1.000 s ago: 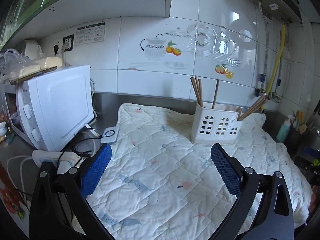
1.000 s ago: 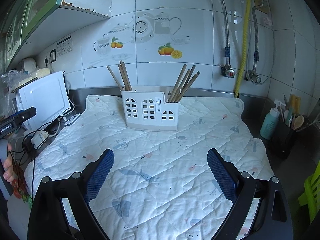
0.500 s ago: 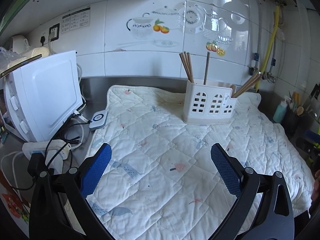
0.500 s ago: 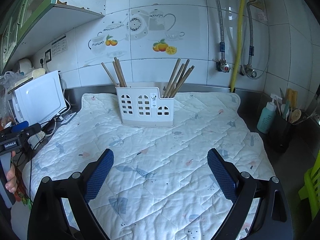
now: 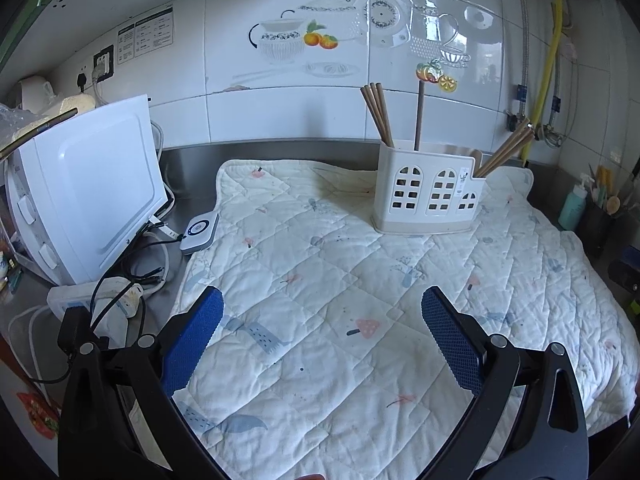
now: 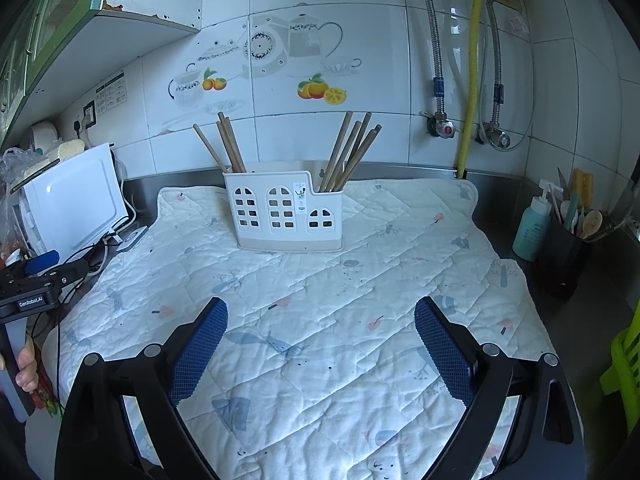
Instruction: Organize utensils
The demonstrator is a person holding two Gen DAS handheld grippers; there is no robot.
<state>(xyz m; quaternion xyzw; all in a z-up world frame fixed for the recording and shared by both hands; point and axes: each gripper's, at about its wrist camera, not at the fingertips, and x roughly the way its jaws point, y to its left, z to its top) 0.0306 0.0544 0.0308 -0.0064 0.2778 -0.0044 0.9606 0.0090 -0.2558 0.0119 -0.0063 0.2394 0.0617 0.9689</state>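
A white plastic utensil holder (image 5: 430,198) stands upright at the back of a quilted white mat (image 5: 340,300); it also shows in the right wrist view (image 6: 286,216). Wooden chopsticks stand in its left compartment (image 6: 228,146) and more lean in its lower right compartment (image 6: 350,152). My left gripper (image 5: 320,328) is open and empty, well in front of the holder over the mat. My right gripper (image 6: 320,336) is open and empty, over the mat's front half. The left gripper's body shows at the left edge of the right wrist view (image 6: 32,288).
A white microwave (image 5: 84,192) stands at the left with cables and a power strip (image 5: 100,300) beside it. A teal bottle (image 6: 532,228) and a dark cup of utensils (image 6: 568,248) stand at the right. Pipes and valves (image 6: 468,128) run on the tiled wall.
Both grippers have drawn back from the holder, which looks smaller and farther. The left view has swung to face the mat more squarely. Both stay open and empty.
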